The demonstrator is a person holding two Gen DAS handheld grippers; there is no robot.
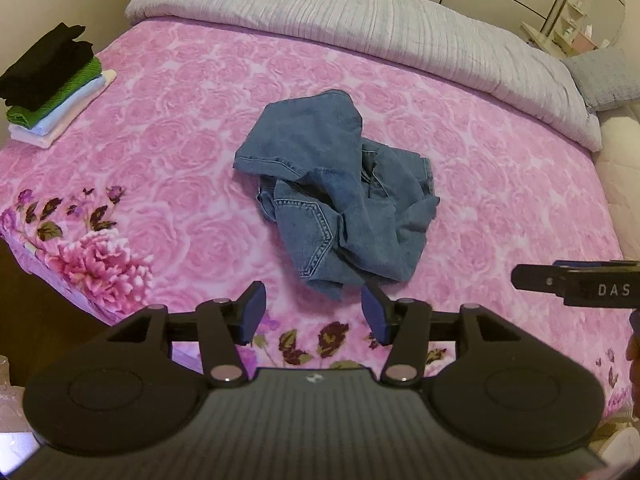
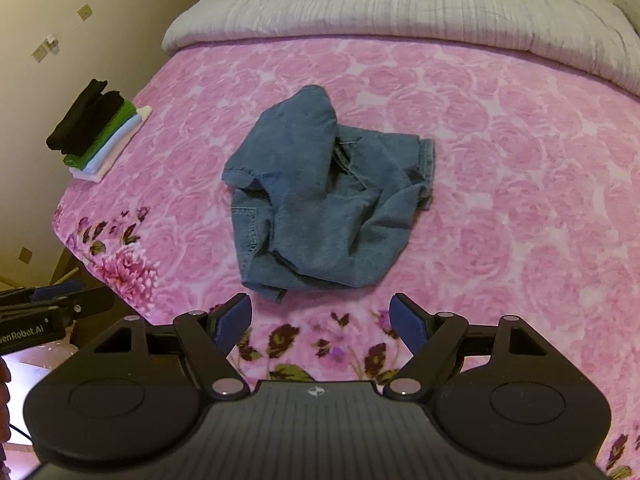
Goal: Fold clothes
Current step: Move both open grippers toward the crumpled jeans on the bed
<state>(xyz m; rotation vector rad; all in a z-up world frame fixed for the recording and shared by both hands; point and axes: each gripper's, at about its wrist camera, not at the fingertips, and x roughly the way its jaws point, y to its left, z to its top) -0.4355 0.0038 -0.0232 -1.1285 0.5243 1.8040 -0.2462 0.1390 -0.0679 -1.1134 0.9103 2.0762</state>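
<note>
A bed (image 1: pixel 168 128) with a pink rose-print blanket fills both views, a rolled grey duvet (image 1: pixel 360 12) lying across its far end. At the far left corner sits a neat stack of folded clothes (image 1: pixel 52 84), black on top, then green, pale blue and white.

In the middle of the blanket lies the piece still to fold: a crumpled pair of denim shorts (image 1: pixel 336 192), bunched on itself, one leg hem turned up toward the duvet and a stitched back pocket facing the near left. Denim of this kind is likely fairly heavy and stiff for cloth, not slippery, not fragile; it should hold a crease but will drag on the fuzzy blanket. The thick seams look the surest hold: the waistband or a leg hem, one in each tool, to shake it flat first.

The left tongs (image 1: pixel 314 312) hover low over the near edge of the bed, just short of the shorts, blue pads spread moderately and empty. The right tongs (image 2: pixel 320 322) hang alongside, level, gaping wider, also empty.
</note>
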